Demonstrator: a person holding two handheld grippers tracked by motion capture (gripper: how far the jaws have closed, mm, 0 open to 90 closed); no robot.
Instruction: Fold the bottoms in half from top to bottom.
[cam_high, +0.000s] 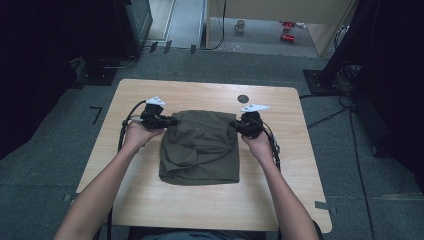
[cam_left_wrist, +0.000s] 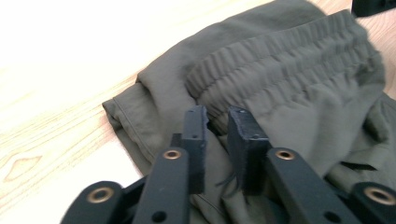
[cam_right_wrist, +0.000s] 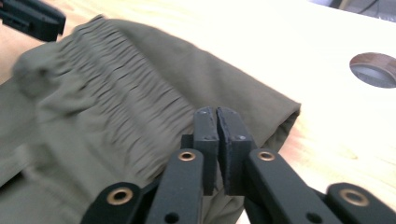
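Olive-green shorts (cam_high: 200, 150) lie folded on the wooden table (cam_high: 145, 200), elastic waistband at the far end. My left gripper (cam_high: 172, 121) is at the waistband's left end and my right gripper (cam_high: 234, 125) at its right end. In the left gripper view the jaws (cam_left_wrist: 218, 116) stand a narrow gap apart with bunched cloth of the shorts (cam_left_wrist: 303, 93) pinched between them. In the right gripper view the jaws (cam_right_wrist: 217, 114) are pressed almost together at the edge of the shorts (cam_right_wrist: 107, 116), where a thin fold seems caught. The waistband looks raised between the two grippers.
A round hole (cam_high: 243, 98) is in the table just beyond the right gripper, also seen as a dark hole (cam_right_wrist: 376, 70). Bare wood surrounds the shorts. On the floor beyond stand a mug (cam_high: 240, 26) and a red object (cam_high: 287, 30). Dark equipment flanks both sides.
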